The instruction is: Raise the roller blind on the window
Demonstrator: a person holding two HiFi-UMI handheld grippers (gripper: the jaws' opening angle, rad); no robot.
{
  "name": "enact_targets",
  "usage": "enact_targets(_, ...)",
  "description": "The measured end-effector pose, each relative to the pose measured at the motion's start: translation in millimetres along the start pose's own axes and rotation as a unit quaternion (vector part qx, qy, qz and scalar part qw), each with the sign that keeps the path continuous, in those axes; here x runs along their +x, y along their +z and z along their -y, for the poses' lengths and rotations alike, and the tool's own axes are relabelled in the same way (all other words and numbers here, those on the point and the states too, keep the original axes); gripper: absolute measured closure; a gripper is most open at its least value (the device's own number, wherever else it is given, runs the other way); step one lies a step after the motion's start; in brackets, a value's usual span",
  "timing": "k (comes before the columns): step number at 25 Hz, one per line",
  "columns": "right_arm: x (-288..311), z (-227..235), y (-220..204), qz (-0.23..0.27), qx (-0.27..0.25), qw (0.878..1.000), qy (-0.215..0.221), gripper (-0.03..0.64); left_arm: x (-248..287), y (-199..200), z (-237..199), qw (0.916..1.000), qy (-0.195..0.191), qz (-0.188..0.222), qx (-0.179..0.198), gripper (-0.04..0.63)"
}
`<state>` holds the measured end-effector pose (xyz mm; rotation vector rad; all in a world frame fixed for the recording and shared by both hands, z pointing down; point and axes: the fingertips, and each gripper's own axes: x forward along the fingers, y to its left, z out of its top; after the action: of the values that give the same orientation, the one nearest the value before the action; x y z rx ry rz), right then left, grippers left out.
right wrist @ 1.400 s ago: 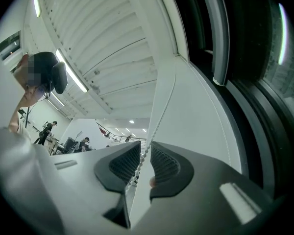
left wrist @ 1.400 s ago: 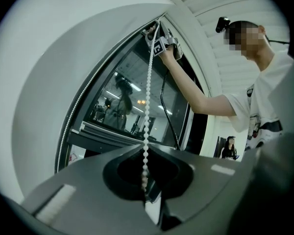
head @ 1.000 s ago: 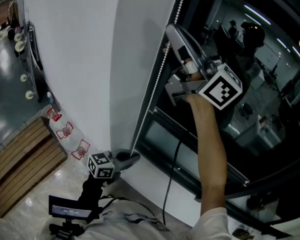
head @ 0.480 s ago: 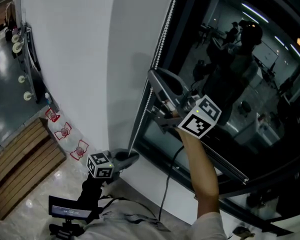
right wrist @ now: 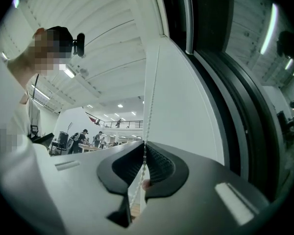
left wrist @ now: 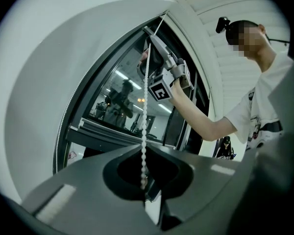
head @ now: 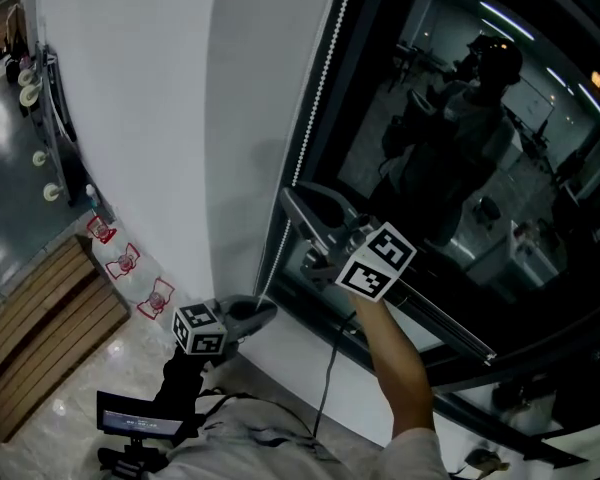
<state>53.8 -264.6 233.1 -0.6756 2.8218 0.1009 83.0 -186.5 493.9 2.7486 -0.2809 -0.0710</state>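
**Blind control.** The bead chain [head: 318,86] of the roller blind hangs down the left edge of the window [head: 480,158], against the dark window frame [head: 302,230]. It sits where the frame meets the white wall [head: 130,118]. The glass is dark and reflects the person and the ceiling lights.

**Right gripper.** The right gripper [head: 291,199] is at about mid-height of the frame, with its tips at the chain. Its marker cube [head: 376,261] faces the head camera, and the person's bare forearm [head: 392,363] extends up to it from below. In the right gripper view the jaws are closed on the chain. The beads pass between the ribbed pads [right wrist: 158,163] and run on upward along the white surface.

**Left gripper.** The left gripper [head: 267,313] is lower, near the bottom of the frame and just above the white sill [head: 300,353]. It points level toward the wall corner. In the left gripper view its jaws are together, with the chain clamped between them. From there the chain rises in a straight line to the right gripper above.

**Surroundings.** A black cable [head: 329,383] hangs below the sill. A slatted wooden platform [head: 40,313] lies on the glossy floor [head: 20,178] to the left, well apart from both grippers.
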Motion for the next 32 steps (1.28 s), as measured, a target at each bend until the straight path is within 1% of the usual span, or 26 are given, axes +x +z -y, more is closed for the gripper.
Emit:
enact_targets(6, -6, -9, -62, -0.048, 0.021, 0.999, 0.0, 0.603, 0, 0, -2, 1.0, 0.004, 0.0, -0.002, 0.597)
enact_targets(12, -24, -14, -131, -0.096, 0.058, 0.994, -0.009, 0.603, -3, -2, -5, 0.9999, 0.012, 0.0, -0.008, 0.597)
enact_targets(17, -33, -22, -157, -0.107, 0.082, 0.991, -0.01, 0.603, -5, -5, -9, 0.9998, 0.017, 0.0, -0.013, 0.597)
enact_targets(21, -38, -30, -172, -0.119, 0.088, 0.989, -0.01, 0.603, -5, -7, -10, 0.9997, 0.018, -0.001, -0.014, 0.597)
enact_targets(27, -55, -29, -216, -0.167, 0.099, 0.981, -0.029, 0.603, -5, -15, -12, 0.9996, 0.02, -0.009, -0.018, 0.597)
enact_targets(32, -69, -30, -255, -0.205, 0.119, 0.971, -0.041, 0.603, -4, -33, -19, 0.9987, 0.024, -0.025, -0.037, 0.597)
